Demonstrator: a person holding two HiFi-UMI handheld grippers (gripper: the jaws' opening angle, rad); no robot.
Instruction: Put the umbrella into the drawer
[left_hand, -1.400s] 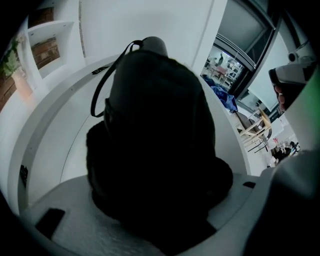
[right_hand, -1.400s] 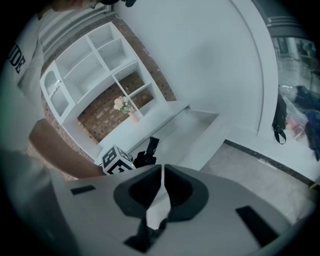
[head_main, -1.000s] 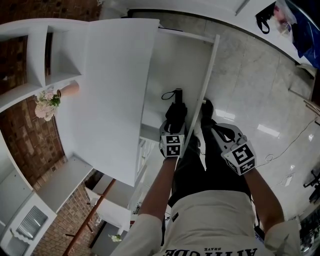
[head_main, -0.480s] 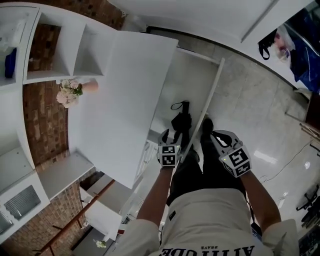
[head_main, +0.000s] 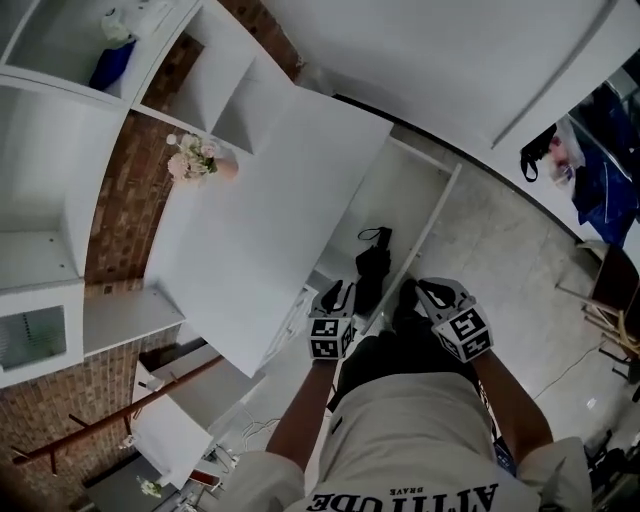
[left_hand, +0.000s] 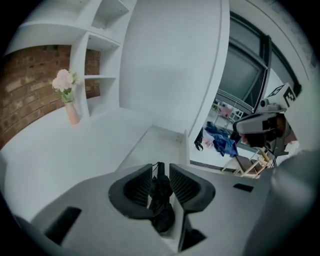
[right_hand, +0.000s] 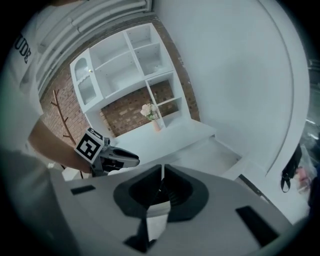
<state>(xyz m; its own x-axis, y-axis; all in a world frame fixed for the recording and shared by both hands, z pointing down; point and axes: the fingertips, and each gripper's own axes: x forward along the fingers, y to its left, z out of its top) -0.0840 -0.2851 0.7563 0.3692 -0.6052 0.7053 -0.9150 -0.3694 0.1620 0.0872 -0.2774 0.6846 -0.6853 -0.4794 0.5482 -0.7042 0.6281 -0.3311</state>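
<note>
A folded black umbrella (head_main: 372, 270) lies in the open white drawer (head_main: 432, 222). My left gripper (head_main: 339, 293) hangs above the drawer's near end, clear of the umbrella. In the left gripper view its jaws (left_hand: 161, 169) are closing with a narrow gap; the umbrella (left_hand: 161, 202) shows through that gap but lies lower down, apart from the pads. My right gripper (head_main: 421, 291) is beside the drawer's front panel. In the right gripper view its tips (right_hand: 161, 171) meet with nothing between them, and the left gripper (right_hand: 109, 156) appears at the left.
A white cabinet top (head_main: 262, 240) overhangs the drawer on the left, with a pink vase of flowers (head_main: 202, 162) and white shelves (head_main: 70, 120) behind. On the tiled floor far right are a black bag (head_main: 534, 160) and blue cloth (head_main: 602, 180).
Both grippers have risen and drawn back from the drawer. The left gripper has come off the umbrella, which stays in the drawer, and its jaws have narrowed.
</note>
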